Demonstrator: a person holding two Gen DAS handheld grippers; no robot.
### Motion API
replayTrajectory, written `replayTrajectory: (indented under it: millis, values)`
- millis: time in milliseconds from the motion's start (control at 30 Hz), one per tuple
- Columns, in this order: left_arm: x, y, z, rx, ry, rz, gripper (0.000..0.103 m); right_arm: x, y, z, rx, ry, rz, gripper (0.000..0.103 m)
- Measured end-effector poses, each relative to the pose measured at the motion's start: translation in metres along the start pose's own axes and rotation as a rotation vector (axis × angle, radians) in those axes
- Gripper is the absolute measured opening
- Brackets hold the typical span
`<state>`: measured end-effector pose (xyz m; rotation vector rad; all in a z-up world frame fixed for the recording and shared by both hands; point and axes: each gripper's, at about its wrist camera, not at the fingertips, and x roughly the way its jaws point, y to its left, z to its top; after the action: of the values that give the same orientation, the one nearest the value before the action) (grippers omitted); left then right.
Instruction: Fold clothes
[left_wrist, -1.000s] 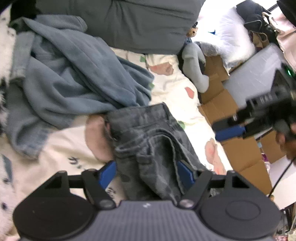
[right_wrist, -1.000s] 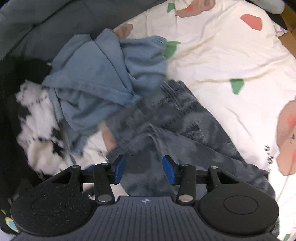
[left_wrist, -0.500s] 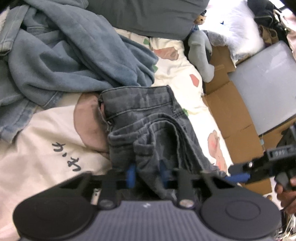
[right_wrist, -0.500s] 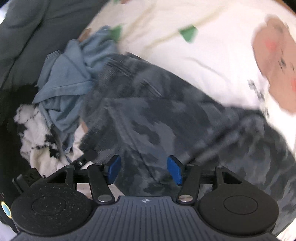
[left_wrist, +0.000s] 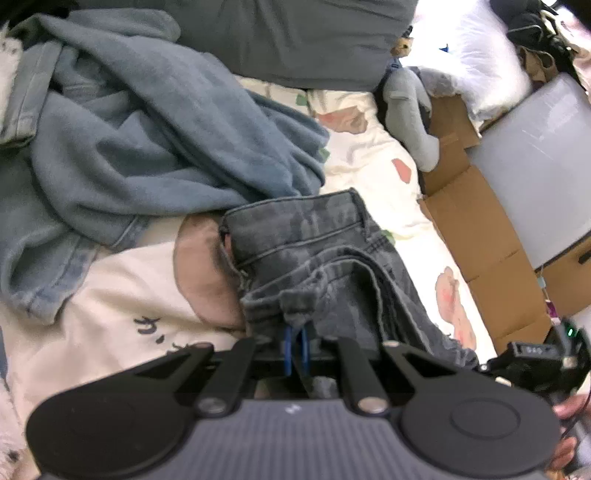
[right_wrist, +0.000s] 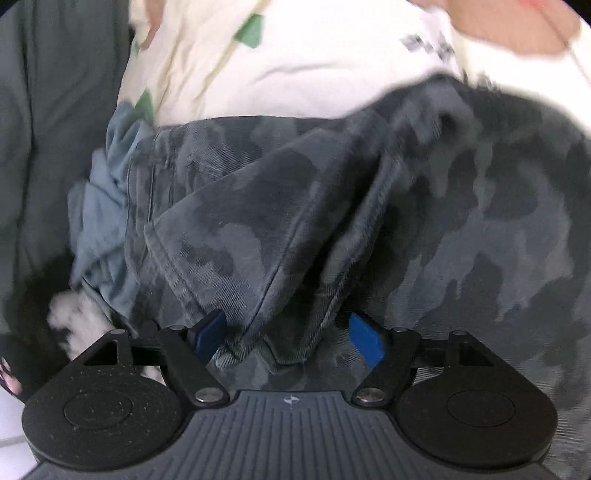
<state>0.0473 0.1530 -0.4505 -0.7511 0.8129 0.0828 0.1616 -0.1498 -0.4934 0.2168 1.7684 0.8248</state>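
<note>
The left gripper (left_wrist: 295, 347) is clenched on a bunched fold of the dark grey camouflage-print denim trousers (left_wrist: 317, 258), its blue pads pressed together on the cloth. The trousers stretch ahead of those fingers across the cream printed bedsheet (left_wrist: 369, 158). Beyond and to the left lies a crumpled blue-grey fleece sweatshirt (left_wrist: 155, 122); a grey plush toy (left_wrist: 406, 110) sits far right. The right gripper (right_wrist: 288, 338) is opening, its blue pads (right_wrist: 365, 338) apart, a raised fold of the same trousers between them, not squeezed.
</note>
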Motion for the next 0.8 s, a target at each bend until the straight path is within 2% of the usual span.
replayTrajectory:
  millis: [100, 133, 167, 200, 267, 367, 533, 800]
  values:
    - [-0.001, 0.001, 0.0, 0.001, -0.006, -0.007, 0.006, 0.006, -0.013, -0.002, 0.073, -0.037, 0.063, 0.076]
    - [-0.001, 0.001, 0.0, 0.004, -0.008, -0.006, 0.006, 0.008, -0.015, -0.002, 0.089, -0.038, 0.084, 0.068]
    - [-0.001, 0.0, 0.0, 0.005, -0.009, -0.005, 0.006, 0.01, -0.016, -0.002, 0.101, -0.035, 0.105, 0.054]
    - [-0.001, 0.001, -0.001, 0.004, -0.01, -0.004, 0.006, 0.01, -0.016, -0.001, 0.104, -0.035, 0.111, 0.047]
    - [-0.001, 0.001, -0.001, 0.0, -0.013, -0.006, 0.006, 0.007, -0.013, 0.002, 0.093, -0.043, 0.105, 0.023]
    - [-0.002, 0.002, -0.001, -0.003, -0.017, -0.011, 0.006, -0.002, -0.003, 0.008, 0.077, -0.057, 0.131, 0.012]
    - [-0.003, 0.0, 0.0, 0.026, -0.018, -0.01, 0.006, -0.023, 0.019, 0.02, 0.045, -0.111, 0.206, 0.011]
    - [-0.005, 0.002, 0.0, 0.018, -0.023, -0.009, 0.006, -0.042, 0.05, 0.065, 0.042, -0.216, 0.223, 0.011]
